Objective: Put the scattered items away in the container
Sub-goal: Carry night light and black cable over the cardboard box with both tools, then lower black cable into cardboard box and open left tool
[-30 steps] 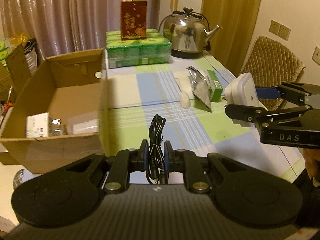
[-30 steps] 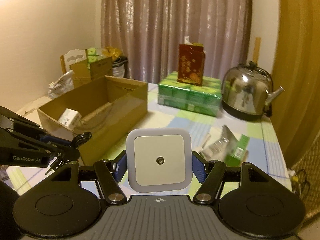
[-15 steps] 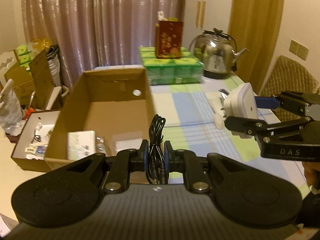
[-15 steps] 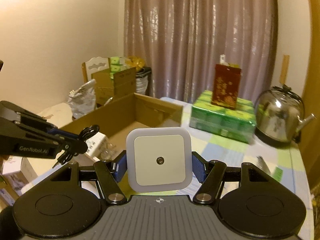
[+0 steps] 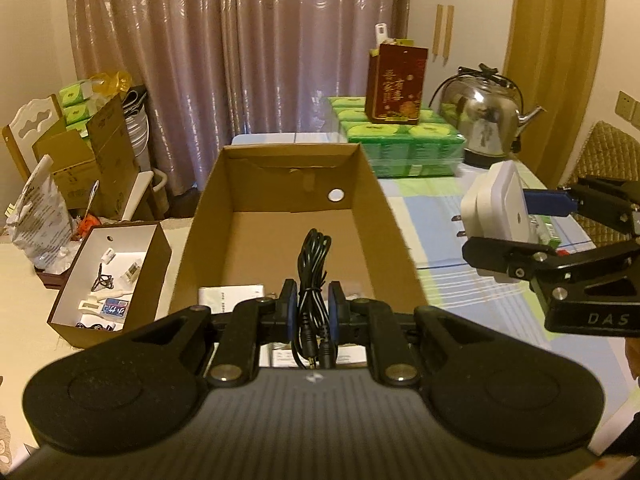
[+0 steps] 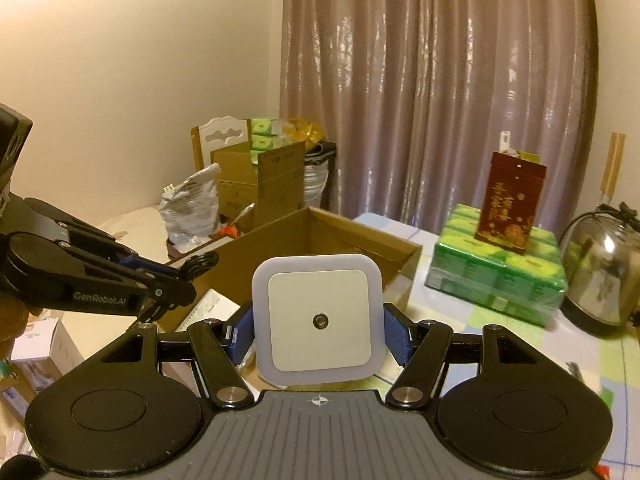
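**A:** What is cut off or hard to make out here?

**B:** The near end of the cardboard box (image 5: 296,216) is covered by the left gripper (image 5: 313,307) in the left wrist view, so only slivers of white printed packets (image 5: 232,294) on its floor are seen; their print cannot be read. The hands themselves are largely out of frame. In the small open box (image 5: 110,276) beside the big one, little odds and ends are seen but cannot be named.

**A:** And where are the task's things set against the grippers?

**B:** A coiled black cable (image 5: 314,268) is pinched upright between the left gripper's narrow blue pads, its two plugs hanging below them, and it is held over the near end of the cardboard box. A white square plug-in night light (image 6: 319,322) is clamped by its sides in the right gripper (image 6: 319,334), jaws set about half apart, its face turned to the camera. It is carried just right of the box, above the checked tablecloth (image 5: 432,216); its two prongs are seen pointing toward the box.

**A:** Any writing?

**B:** "DAS" is read on the right gripper's body, "GenRobot.AI" on the left one's. Gold Chinese characters are printed on the red box (image 5: 396,86) standing on the green tissue packs (image 5: 396,148), beside the steel kettle (image 5: 486,118).
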`<state>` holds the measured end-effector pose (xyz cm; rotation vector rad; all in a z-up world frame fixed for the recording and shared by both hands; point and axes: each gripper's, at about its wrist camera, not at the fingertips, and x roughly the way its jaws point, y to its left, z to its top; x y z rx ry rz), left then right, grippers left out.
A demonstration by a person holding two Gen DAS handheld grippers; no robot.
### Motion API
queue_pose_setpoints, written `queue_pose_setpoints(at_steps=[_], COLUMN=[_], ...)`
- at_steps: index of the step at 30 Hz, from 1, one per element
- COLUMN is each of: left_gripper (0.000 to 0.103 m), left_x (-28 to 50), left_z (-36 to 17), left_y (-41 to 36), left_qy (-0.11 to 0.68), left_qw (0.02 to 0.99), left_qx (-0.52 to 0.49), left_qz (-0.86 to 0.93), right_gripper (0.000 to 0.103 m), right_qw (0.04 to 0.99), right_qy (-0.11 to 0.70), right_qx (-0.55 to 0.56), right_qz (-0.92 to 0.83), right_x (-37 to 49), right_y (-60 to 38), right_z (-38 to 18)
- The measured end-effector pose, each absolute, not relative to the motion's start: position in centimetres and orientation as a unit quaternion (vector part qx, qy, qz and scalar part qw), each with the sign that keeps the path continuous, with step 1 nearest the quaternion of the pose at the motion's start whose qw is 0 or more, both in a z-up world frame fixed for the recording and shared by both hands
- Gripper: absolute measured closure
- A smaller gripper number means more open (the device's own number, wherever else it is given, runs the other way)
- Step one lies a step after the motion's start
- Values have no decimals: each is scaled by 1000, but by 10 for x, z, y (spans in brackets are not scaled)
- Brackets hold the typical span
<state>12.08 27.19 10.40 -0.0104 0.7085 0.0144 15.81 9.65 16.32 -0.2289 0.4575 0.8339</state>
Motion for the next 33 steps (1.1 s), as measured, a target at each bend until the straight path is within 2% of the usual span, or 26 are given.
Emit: queue_pose_setpoints(at_steps=[26,33], left_gripper=[91,88], left_x=[152,151], left_z=[65,65], left_y=[308,311], left_qy=[366,363], left_qw=[930,931], left_qx=[-31,-34], left_qz=[15,23], right_gripper=[40,40], right_qw=[866,867], right_qy=[248,249], right_qx=[-118,-118], right_qz=[418,415], right_x=[185,184], right_y=[142,142], right_z=[129,129])
